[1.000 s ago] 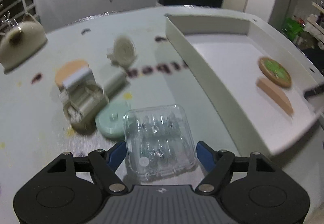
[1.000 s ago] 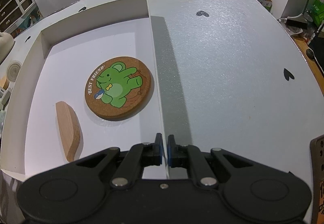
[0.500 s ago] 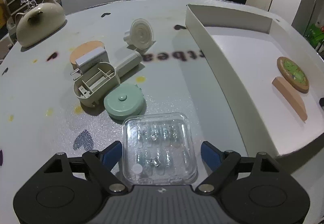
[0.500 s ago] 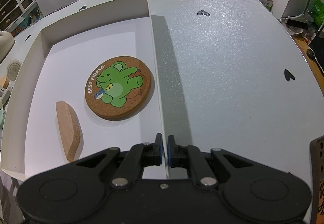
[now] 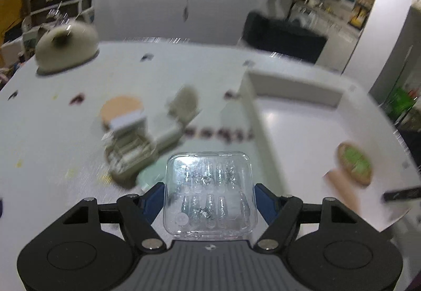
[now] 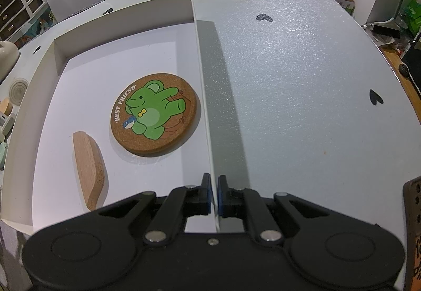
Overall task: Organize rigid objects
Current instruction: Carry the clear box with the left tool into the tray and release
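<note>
Left to right, L wrist view: cat-eared pot (image 5: 65,50) at far left of table (image 5: 52,133); then a loose pile w/ tan disc (image 5: 121,112), open beige case (image 5: 131,156) and mint disc (image 5: 151,176), all blurred. Centre: your left gripper (image 5: 209,196), fingers wide apart, grasping a clear plastic case (image 5: 209,191) by its two side walls, pads touching each wall. Whether the case is clear of the table or resting on it cannot be told. Right: white tray (image 5: 263,138), w/ cork coaster (image 5: 355,167) and wood piece (image 5: 342,191) inside.

R wrist view: wood piece (image 6: 89,162) at left of tray floor, coaster (image 6: 155,114) just beside it, then tray's right wall (image 6: 204,96), then bare table. Your right gripper (image 6: 213,192) is clenched on that thin wall near the front corner, one finger inside, one outside, approx. no gap.

Risks, as judged:
- Smooth hard case held only at the edges; a quick swing may let it pivot or slip out.
- Carrying it low may catch the tray's near wall and shove the tray.
- Pulling w/ your right hand may bend the thin wall or skew the tray.
- Dropping the case from height may scatter its small contents or hit the coaster; free floor lies toward the tray's far end.
</note>
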`<action>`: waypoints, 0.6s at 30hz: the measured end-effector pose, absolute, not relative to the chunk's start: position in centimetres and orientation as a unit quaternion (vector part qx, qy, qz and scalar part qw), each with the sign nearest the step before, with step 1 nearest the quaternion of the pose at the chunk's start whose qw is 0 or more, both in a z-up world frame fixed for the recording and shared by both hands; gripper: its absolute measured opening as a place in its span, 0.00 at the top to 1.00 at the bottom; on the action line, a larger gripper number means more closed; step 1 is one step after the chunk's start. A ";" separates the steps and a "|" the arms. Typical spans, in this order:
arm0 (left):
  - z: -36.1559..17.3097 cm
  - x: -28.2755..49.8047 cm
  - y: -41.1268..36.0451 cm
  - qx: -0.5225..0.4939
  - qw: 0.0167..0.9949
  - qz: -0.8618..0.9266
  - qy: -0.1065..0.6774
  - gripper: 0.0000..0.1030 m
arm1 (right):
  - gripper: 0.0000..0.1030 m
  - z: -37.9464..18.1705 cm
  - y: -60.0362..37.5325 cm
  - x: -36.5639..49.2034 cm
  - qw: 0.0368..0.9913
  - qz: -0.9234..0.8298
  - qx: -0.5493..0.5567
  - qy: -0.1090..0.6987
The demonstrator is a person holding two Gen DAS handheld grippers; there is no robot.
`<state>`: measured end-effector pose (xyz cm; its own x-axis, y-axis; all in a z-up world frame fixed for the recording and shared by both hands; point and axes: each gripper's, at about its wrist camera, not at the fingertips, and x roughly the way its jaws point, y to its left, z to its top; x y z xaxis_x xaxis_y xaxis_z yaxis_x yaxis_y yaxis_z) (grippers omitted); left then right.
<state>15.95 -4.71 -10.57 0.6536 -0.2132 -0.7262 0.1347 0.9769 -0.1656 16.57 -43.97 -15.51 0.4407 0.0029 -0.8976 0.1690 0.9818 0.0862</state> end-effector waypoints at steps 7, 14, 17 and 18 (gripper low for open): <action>-7.9 16.8 -9.6 -0.068 0.905 -0.169 0.384 0.29 | 0.94 -15.5 -43.9 16.6 0.845 -0.048 0.081 0.527; -9.1 17.8 -15.3 -0.054 0.876 -0.206 0.432 0.29 | 0.93 -15.5 -43.9 16.6 0.845 -0.049 0.081 0.526; -9.9 17.8 -16.6 -0.039 0.870 -0.203 0.449 0.29 | 0.93 -15.5 -43.9 16.6 0.846 -0.050 0.081 0.524; -10.1 17.9 -17.0 -0.037 0.868 -0.201 0.452 0.29 | 0.93 -15.5 -43.9 16.5 0.846 -0.050 0.081 0.524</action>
<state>17.86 -16.96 -10.10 0.5100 -0.3830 -0.7702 0.3157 0.9162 -0.2467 16.51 -43.89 -15.52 0.4457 0.0002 -0.8952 0.1694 0.9819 0.0846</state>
